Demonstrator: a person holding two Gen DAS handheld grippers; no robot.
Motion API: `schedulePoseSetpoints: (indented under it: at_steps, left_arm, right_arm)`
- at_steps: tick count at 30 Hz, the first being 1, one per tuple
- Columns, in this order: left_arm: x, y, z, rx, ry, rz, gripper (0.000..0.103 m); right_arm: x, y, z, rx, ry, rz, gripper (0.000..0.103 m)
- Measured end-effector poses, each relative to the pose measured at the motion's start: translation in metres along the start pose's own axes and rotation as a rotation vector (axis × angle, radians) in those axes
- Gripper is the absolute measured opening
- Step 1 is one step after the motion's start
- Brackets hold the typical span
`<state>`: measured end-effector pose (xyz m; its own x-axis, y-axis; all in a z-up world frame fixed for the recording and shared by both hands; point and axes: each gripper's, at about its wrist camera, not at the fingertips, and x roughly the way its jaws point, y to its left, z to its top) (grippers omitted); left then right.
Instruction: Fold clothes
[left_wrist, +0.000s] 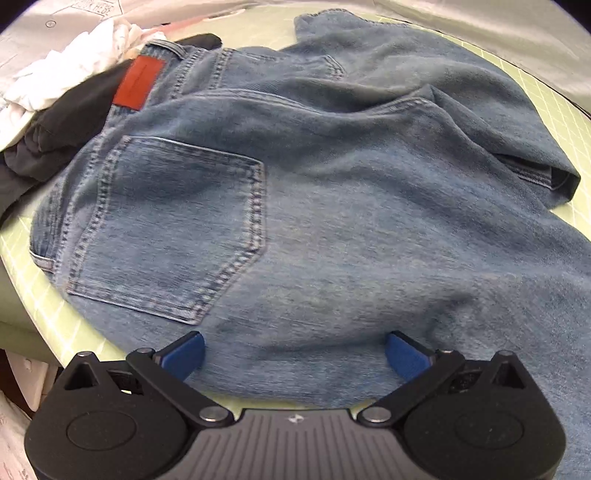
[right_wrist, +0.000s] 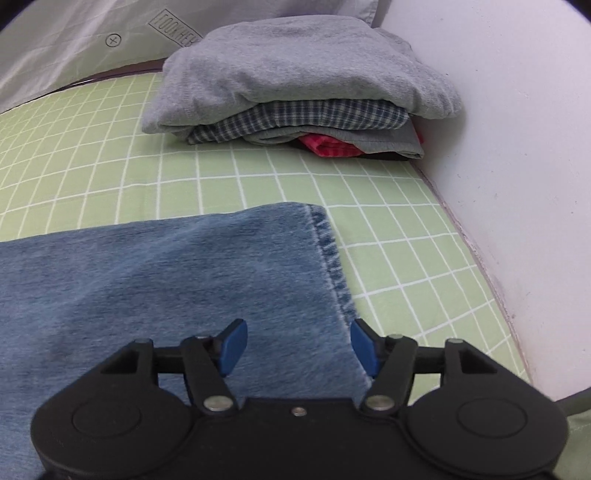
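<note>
Left gripper (left_wrist: 295, 349): spread over the light-blue denim jeans (left_wrist: 314, 206).
Right gripper (right_wrist: 298, 349): spread at the jeans' hem (right_wrist: 328, 254).
Upper frame: folded clothes stack (right_wrist: 295, 85).

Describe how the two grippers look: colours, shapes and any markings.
Left gripper: black linkage arms with silver pivot pins, round black housings, a ribbed grey centre plate bearing a small white mark, blue fingers. Right gripper: the same black build and blue fingers, but a plain black centre.

surface: bed sheet (right_wrist: 110, 155), green with white grid | on it: blue jeans (left_wrist: 332, 221), spread out | folded clothes stack (right_wrist: 295, 96), grey on top, against wall | dark garment (left_wrist: 55, 140) and white garment (left_wrist: 55, 74), crumpled beside jeans waistband
</note>
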<state>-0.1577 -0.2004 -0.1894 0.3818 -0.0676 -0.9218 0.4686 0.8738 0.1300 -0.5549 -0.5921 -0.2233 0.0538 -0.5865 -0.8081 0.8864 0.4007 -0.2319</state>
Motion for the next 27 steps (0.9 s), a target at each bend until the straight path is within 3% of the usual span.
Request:
schedulePoseSetpoints:
  at_steps: [2,7,16,24,27]
  left_arm:
    - [-0.006,0.021,0.01,0.006,-0.022,0.008,0.103]
    - [-0.002,0.073,0.048,-0.01,-0.062,0.005,0.103]
    - [0.016,0.166,0.121,-0.054,-0.126,-0.014,0.103]
    - [0.064,0.185,0.176,-0.086,-0.088,-0.183,0.103]
    - [0.083,0.192,0.196,-0.098,-0.073,-0.247,0.103]
  right_arm:
    - [-0.012,0.021,-0.004,0.001,0.005,0.005,0.074]
    - [-0.032,0.083,-0.003,0.066,0.033,0.057,0.086]
    - [-0.062,0.226,0.014,0.077,0.007,0.158,0.091]
    - [-0.074,0.332,0.046,0.046,-0.043,0.288,0.095]
    - [-0.076,0.359,0.057,0.019,-0.037,0.291,0.095]
